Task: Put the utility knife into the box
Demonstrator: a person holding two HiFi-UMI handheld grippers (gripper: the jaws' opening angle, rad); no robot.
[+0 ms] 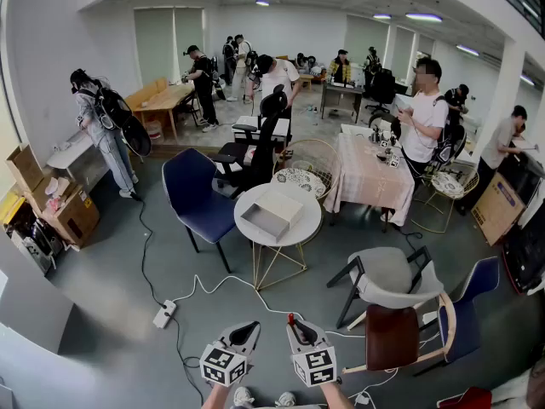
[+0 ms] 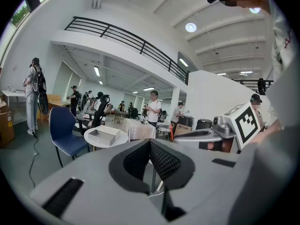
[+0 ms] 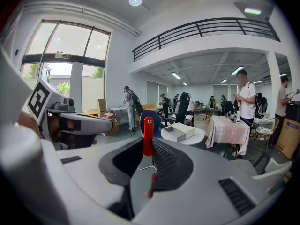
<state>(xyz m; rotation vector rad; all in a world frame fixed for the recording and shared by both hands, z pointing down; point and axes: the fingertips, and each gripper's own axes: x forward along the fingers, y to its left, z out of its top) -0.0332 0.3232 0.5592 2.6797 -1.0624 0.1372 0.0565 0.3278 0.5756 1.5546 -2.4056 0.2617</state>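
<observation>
Box [image 1: 271, 215] on desk [image 1: 305, 225], centre – chair [image 1: 194, 196] at its 9 o'clock, second desk [image 1: 368, 177] at 2. Left claw [image 1: 249, 327] and right claw [image 1: 292, 322] side by side at 6 – utility knife [image 1: 289, 318] in the right. Power strip [image 1: 163, 314] on floor at 7.

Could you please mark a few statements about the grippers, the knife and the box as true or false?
1. The right gripper clamps a red-handled utility knife. True.
2. The left gripper holds the shallow grey open box. False: its jaws are together and empty; the box sits on the round white table.
3. The knife lies inside the box. False: it is between the right gripper's jaws.
4. A dark blue padded chair stands beside the table. True.
</observation>
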